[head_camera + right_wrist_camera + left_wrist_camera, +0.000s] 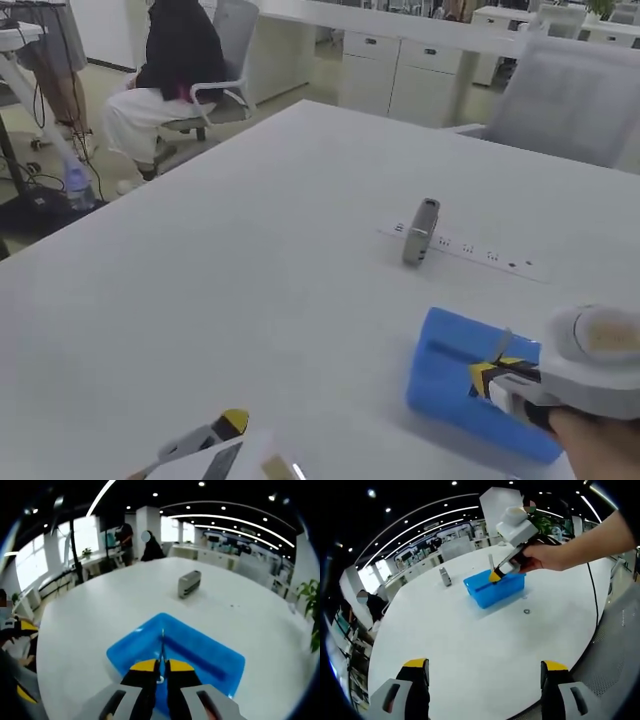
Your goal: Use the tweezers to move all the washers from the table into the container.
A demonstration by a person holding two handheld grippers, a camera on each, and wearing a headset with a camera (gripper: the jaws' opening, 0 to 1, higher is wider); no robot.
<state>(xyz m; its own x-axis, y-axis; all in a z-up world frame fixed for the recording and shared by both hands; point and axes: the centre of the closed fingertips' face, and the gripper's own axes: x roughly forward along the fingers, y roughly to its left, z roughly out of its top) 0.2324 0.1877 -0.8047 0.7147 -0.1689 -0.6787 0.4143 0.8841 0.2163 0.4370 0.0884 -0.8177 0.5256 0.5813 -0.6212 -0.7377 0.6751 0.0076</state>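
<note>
Right gripper fingers clamped on tweezers over blue container | left gripper fingers apart

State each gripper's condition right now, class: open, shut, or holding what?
Left gripper: open, holding nothing.
Right gripper: shut on the tweezers, over the blue container.

Right hand-held gripper: jaws pressed nearly together, yellow tips pinching the tweezers, nose tilted down. Bare hand wrapped round its body, forearm reaching in from the counter's right edge. Left hand-held gripper: jaws spread wide, nothing between them, held low over the near edge.
</note>
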